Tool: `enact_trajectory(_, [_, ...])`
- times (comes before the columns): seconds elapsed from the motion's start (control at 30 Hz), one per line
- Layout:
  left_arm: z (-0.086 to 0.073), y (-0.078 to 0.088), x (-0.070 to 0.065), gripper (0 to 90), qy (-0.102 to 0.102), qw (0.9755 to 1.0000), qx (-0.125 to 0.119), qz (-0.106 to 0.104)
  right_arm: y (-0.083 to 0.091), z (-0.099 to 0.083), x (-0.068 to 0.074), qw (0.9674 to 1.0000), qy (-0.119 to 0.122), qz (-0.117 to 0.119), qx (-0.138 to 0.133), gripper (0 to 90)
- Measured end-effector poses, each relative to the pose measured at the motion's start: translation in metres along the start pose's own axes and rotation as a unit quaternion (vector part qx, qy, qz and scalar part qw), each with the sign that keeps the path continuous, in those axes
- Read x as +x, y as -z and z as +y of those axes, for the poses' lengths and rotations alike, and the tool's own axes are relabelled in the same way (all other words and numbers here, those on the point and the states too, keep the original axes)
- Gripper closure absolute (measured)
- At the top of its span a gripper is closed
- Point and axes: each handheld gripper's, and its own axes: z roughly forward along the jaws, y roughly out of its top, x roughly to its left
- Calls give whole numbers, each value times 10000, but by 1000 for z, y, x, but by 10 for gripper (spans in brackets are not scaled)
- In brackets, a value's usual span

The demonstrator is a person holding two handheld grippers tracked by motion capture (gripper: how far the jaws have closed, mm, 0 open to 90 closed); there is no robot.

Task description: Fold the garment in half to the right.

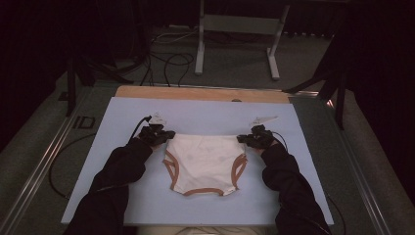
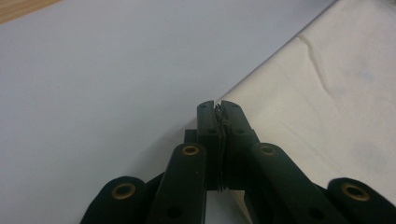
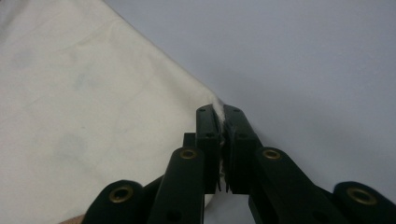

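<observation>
A cream pair of briefs (image 1: 204,164) with tan trim lies flat at the centre of the high view, on a pale blue mat (image 1: 122,117) covering the desk. Its waistband runs left to right toward the top of the frame; the leg openings point toward the bottom edge. The left tool (image 1: 169,135) is clamped on the upper-left waistband corner, the right tool (image 1: 242,139) on the upper-right (cloth seems pinched, dimly lit).

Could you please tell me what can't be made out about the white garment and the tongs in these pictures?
- Corners of the white fabric underpants with brown trim: pinched inside the shut left tongs and right tongs.
- Its underside: hidden against the pale blue mat, high view.
- Faint marks on the cloth: too blurred in both gripper views.
</observation>
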Motion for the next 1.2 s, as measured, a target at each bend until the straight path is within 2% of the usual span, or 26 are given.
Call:
enact_trajectory(0.17, [3, -4, 5, 889, 28, 10000, -26, 52, -3, 2, -3, 10000, 21, -70, 26, 857])
enact_trajectory(0.43, [7, -13, 10, 888, 133, 9999, 10, 103, -8, 6, -8, 9999, -79, -133, 74, 857])
enact_trajectory(0.97, [7, -18, 12, 870, 197, 9997, -6, 132, -13, 11, -12, 9996, -124, -197, 139, 838])
enact_trajectory(1.07, [7, -17, 12, 819, 244, 9996, -54, 122, -13, 11, -13, 9996, -134, -227, 111, 742])
enact_trajectory(1.1, [7, -17, 13, 819, 266, 9996, -72, 55, -13, 11, -13, 9996, -134, -227, 111, 742])
enact_trajectory(1.13, [8, -16, 11, 752, 222, 9997, -51, 39, -12, 11, -13, 9996, -194, -206, 73, 622])
enact_trajectory(1.2, [9, -15, 9, 680, 203, 9998, -81, 24, -10, 12, -13, 9997, -188, -150, 47, 573])
